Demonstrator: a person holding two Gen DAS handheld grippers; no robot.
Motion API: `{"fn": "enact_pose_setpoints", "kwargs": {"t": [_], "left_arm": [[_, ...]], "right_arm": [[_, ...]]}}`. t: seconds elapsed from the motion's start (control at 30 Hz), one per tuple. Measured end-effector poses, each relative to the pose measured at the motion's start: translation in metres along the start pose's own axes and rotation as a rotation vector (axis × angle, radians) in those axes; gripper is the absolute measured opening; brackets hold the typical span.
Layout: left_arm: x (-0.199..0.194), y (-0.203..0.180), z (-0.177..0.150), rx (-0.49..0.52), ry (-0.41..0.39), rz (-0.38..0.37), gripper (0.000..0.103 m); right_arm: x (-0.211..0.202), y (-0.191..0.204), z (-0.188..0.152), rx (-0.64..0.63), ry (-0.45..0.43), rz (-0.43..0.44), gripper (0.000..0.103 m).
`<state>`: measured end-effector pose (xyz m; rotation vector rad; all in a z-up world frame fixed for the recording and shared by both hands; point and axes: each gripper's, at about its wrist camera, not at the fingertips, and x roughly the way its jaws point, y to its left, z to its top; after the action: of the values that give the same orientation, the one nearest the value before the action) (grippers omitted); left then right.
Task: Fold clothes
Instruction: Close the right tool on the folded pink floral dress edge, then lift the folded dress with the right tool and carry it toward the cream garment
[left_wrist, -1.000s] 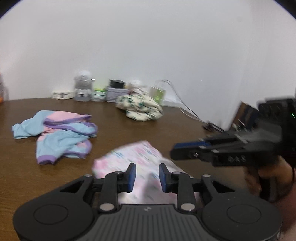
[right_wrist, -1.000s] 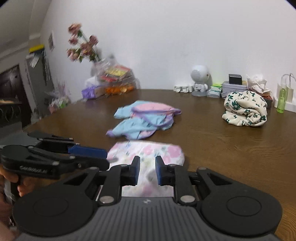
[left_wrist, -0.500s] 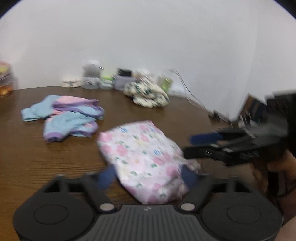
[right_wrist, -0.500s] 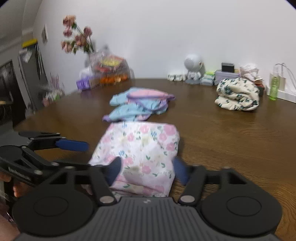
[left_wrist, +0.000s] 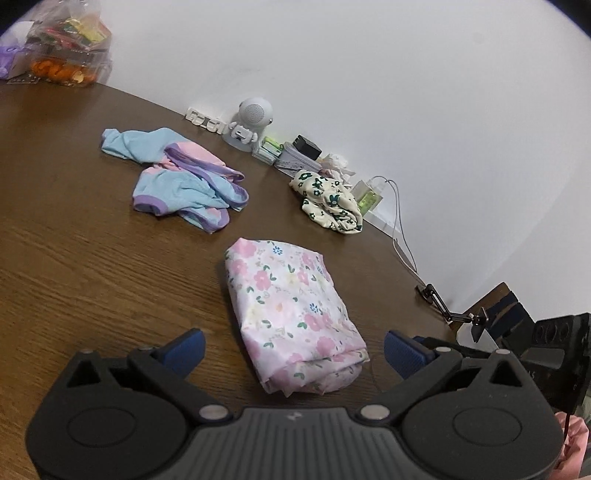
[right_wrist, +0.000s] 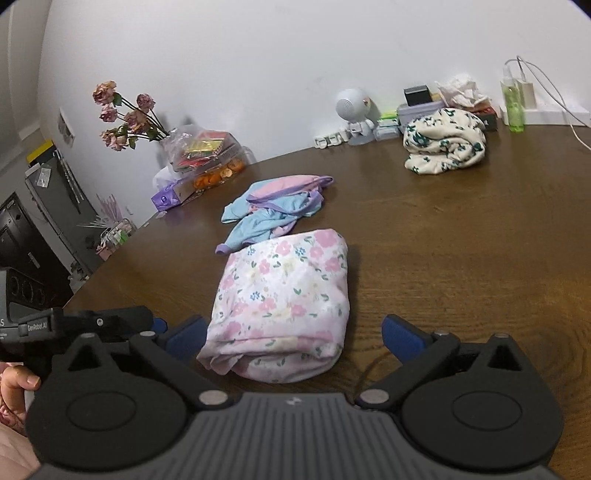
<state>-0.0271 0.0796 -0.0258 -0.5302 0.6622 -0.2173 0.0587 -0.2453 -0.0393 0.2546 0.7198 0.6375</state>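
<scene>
Both of your tools stood wide open and empty: the left gripper (left_wrist: 293, 349) and the right gripper (right_wrist: 291, 338) each had blue pads spread to either side of the pink floral cotton garment (right_wrist: 284, 302), touching none of it. That garment lay just ahead of you on the brown wood-grain table (left_wrist: 92, 280) as a compact, layered rectangle, its stacked edges facing you, so by my reading this piece lay folded and released. Judging from that, your next move called for reaching past it to a loose piece. Beyond it the blue, pink and purple-trimmed garment (left_wrist: 184, 184) sprawled crumpled, needing spreading flat. Farthest, near the wall, the cream cloth with dark green flowers (right_wrist: 445, 146) sat bundled.
</scene>
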Motion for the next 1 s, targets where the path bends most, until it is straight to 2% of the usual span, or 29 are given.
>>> {"fn": "enact_pose_setpoints", "kwargs": {"t": [0.23, 0.43, 0.5, 0.57, 0.6, 0.7, 0.8, 0.87, 0.9, 0.93, 1.0], "left_arm": [[0.005, 0.003, 0.000, -0.022, 0.034, 0.007, 0.103], [0.028, 0.011, 0.024, -0.071, 0.080, 0.027, 0.103], [0.040, 0.013, 0.030, -0.075, 0.111, 0.024, 0.099], [0.051, 0.015, 0.036, -0.080, 0.143, 0.021, 0.088], [0.056, 0.016, 0.039, -0.083, 0.159, 0.019, 0.087], [0.073, 0.019, 0.048, -0.090, 0.206, 0.015, 0.081], [0.084, 0.023, 0.047, -0.101, 0.222, -0.011, 0.063], [0.090, 0.027, 0.047, -0.111, 0.229, -0.033, 0.048], [0.094, 0.029, 0.046, -0.122, 0.234, -0.046, 0.044], [0.098, 0.031, 0.046, -0.133, 0.237, -0.056, 0.034], [0.102, 0.034, 0.045, -0.152, 0.240, -0.073, 0.031]], "right_arm": [[0.006, 0.000, 0.000, -0.004, 0.020, -0.010, 0.103], [0.032, -0.015, 0.019, -0.018, 0.077, 0.019, 0.103], [0.046, -0.022, 0.025, -0.011, 0.103, 0.030, 0.103], [0.058, -0.030, 0.029, 0.007, 0.124, 0.049, 0.102], [0.063, -0.034, 0.032, 0.016, 0.136, 0.056, 0.101], [0.077, -0.043, 0.036, 0.045, 0.170, 0.090, 0.087], [0.086, -0.048, 0.037, 0.056, 0.182, 0.118, 0.077], [0.090, -0.053, 0.037, 0.087, 0.183, 0.149, 0.059], [0.093, -0.056, 0.037, 0.106, 0.184, 0.162, 0.054], [0.095, -0.059, 0.037, 0.121, 0.183, 0.173, 0.048], [0.098, -0.064, 0.037, 0.142, 0.177, 0.184, 0.043]]}}
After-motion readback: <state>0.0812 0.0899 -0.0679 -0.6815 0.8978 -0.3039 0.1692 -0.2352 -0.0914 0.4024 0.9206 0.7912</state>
